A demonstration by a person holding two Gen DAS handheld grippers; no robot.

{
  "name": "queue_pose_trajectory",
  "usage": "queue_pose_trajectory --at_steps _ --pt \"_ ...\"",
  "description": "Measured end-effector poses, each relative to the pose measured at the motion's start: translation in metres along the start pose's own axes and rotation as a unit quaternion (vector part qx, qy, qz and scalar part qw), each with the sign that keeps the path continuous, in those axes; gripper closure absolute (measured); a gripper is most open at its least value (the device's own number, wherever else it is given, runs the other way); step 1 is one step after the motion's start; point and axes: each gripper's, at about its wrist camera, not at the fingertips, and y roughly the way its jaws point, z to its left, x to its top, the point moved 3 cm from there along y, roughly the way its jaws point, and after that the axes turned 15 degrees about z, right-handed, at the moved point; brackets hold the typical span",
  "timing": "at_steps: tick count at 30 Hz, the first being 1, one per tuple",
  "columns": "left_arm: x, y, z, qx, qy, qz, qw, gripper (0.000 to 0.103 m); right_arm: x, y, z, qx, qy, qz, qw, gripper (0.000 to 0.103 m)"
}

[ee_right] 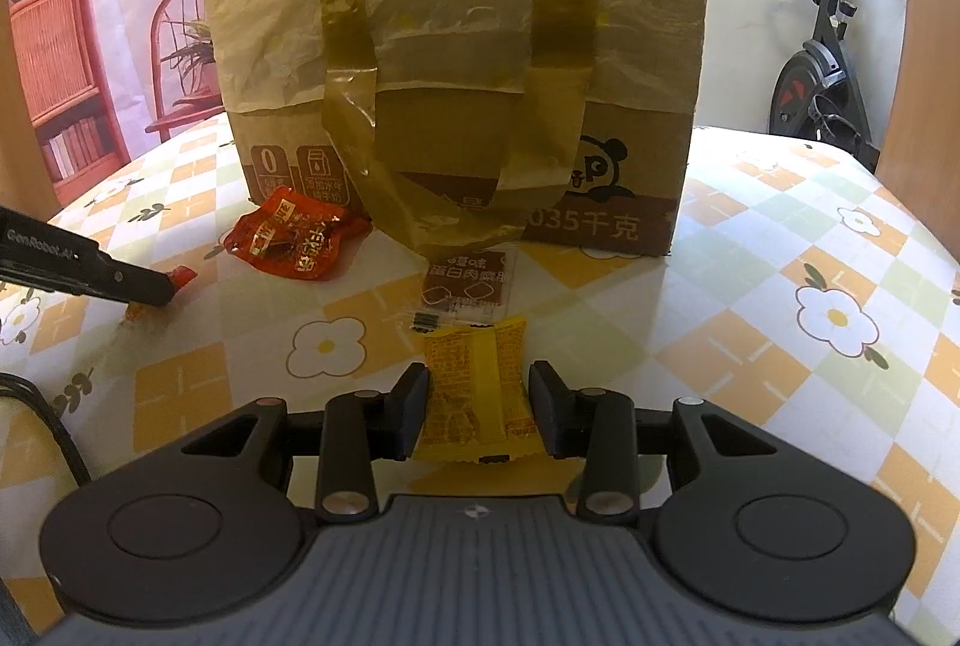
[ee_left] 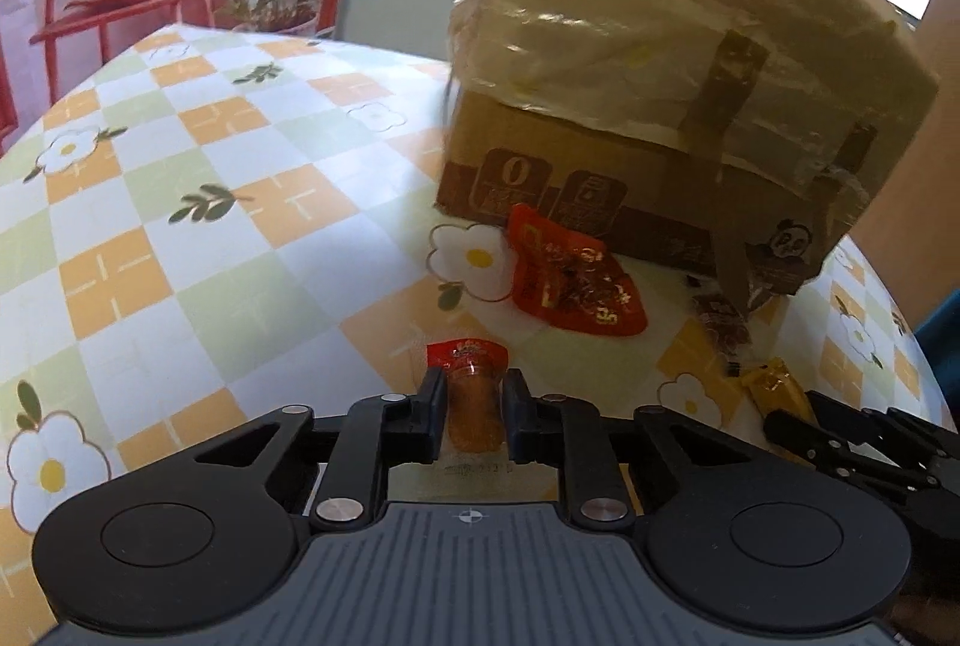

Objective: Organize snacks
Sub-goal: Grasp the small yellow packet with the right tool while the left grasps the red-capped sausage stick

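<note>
Snacks on checked flower-print surface (ee_right: 780, 238), ahead of both grippers. Left gripper (ee_left: 474, 394): pinching orange sausage-type packet with red top (ee_left: 471, 394) from both sides, low over surface. Right gripper (ee_right: 477, 394): fingers at both sides of yellow packet (ee_right: 474, 388), apparently touching. Just beyond yellow packet: clear packet with brown print (ee_right: 465, 286). Further out: crumpled red packet (ee_right: 294, 241) at foot of cardboard box (ee_right: 456, 45). Box: taped, top covered in plastic film, toward far edge of surface.
</note>
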Motion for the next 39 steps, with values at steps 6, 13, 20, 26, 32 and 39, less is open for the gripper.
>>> queue_pose_trajectory --at_steps 6,13,20,26,32,39 --pt "-0.001 -0.001 0.001 -0.005 0.007 0.004 1.0000 0.085 -0.001 -0.001 0.001 0.002 -0.002 0.000 1.000 0.064" --pt "-0.001 0.003 0.002 0.018 0.008 0.000 0.9998 0.067 -0.002 -0.002 0.004 0.003 -0.010 0.001 1.000 0.064" --pt "-0.001 0.007 -0.001 0.027 0.026 -0.001 0.9993 0.060 -0.003 -0.002 0.003 0.005 -0.009 0.001 1.000 0.064" --pt "-0.004 0.003 -0.003 0.007 0.028 -0.011 0.9995 0.080 -0.003 -0.002 0.003 0.005 -0.009 0.001 1.000 0.064" --pt "-0.002 -0.002 0.001 -0.001 0.015 -0.015 0.9998 0.081 -0.003 -0.002 0.004 0.006 -0.009 0.001 1.000 0.064" --pt "-0.003 -0.011 0.002 -0.010 0.016 -0.027 0.9995 0.081 -0.003 -0.008 0.002 0.009 -0.006 -0.008 1.000 0.065"
